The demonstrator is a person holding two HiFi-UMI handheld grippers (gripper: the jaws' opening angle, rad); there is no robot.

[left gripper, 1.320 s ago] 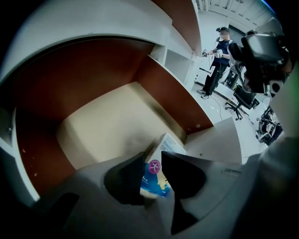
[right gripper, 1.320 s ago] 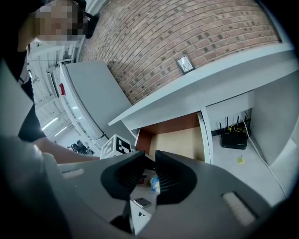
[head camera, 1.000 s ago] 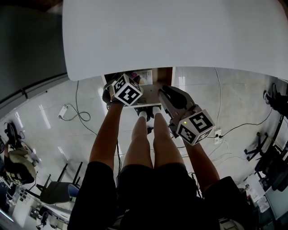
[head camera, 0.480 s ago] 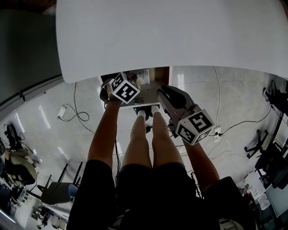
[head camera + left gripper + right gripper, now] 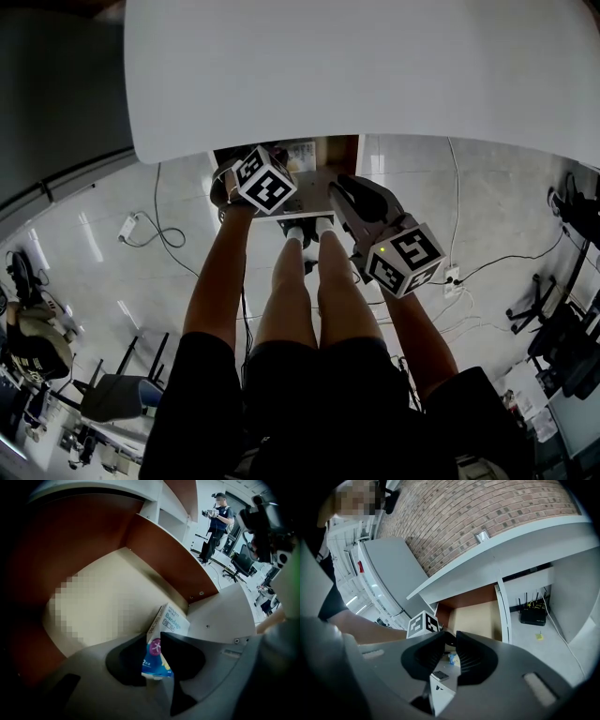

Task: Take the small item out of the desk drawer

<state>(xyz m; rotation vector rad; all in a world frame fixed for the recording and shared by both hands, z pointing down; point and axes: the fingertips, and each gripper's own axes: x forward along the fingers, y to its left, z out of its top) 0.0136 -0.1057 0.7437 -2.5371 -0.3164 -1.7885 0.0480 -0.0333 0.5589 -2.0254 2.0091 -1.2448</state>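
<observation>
Closing just now, your left tool (image 5: 152, 638) clamps the box (image 5: 171, 623). Beneath the counter (image 5: 375, 66), your right tool (image 5: 451, 641) grips the open drawer (image 5: 164, 555) by its front. The box sits inside it: probably light, crushable card, so squeeze its flat faces gently.

Brick wall (image 5: 487, 513) behind white desk (image 5: 356, 66); glossy pale floor (image 5: 103, 281), trailing cables (image 5: 456, 206), black router (image 5: 533, 616).
</observation>
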